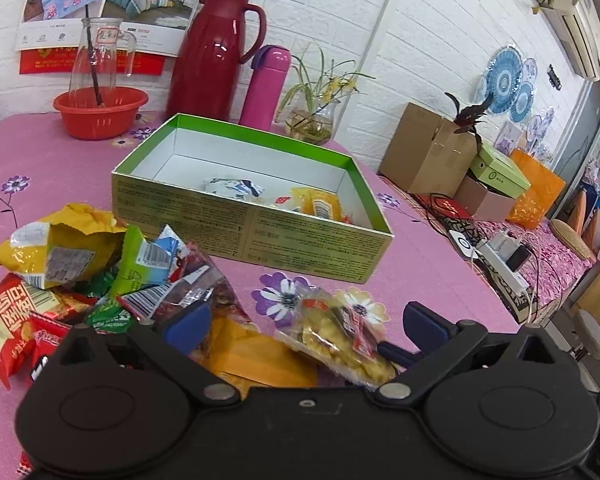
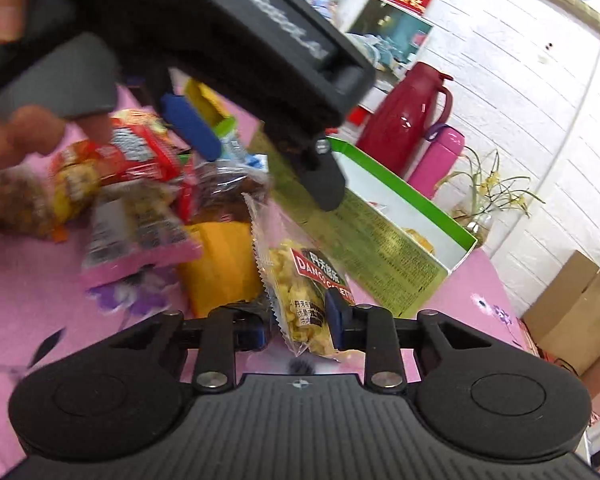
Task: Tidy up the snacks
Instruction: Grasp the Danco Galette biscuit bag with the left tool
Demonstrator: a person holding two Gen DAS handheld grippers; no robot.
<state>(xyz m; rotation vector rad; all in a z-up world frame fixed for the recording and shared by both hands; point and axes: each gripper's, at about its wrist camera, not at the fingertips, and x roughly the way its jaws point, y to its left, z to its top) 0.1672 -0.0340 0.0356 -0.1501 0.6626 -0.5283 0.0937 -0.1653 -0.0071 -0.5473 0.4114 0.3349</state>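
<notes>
To the left of our left gripper [image 1: 304, 320] lies the heap of loose snack packets [image 1: 60, 264], dumped together on the pink floral tablecloth [image 1: 52, 160], presumably because they have not been sorted yet. We hold that gripper's jaws spread wide and empty, resting low over the near edge of the heap, likely so it is ready for the next packet. Straight ahead of the jaws, well beyond them, stands the open green box [image 1: 252, 208], already holding a few packets, so we judge it the place where snacks belong.

Further right, our right gripper [image 2: 300, 322] has its blue pads pinching the lower end of a clear packet of yellow corn snacks [image 2: 300, 288], which lies just beyond the jaws and points toward the box. We grip its end, probably to lift it clear of the orange packet [image 2: 224, 272] lying left of the jaws.
</notes>
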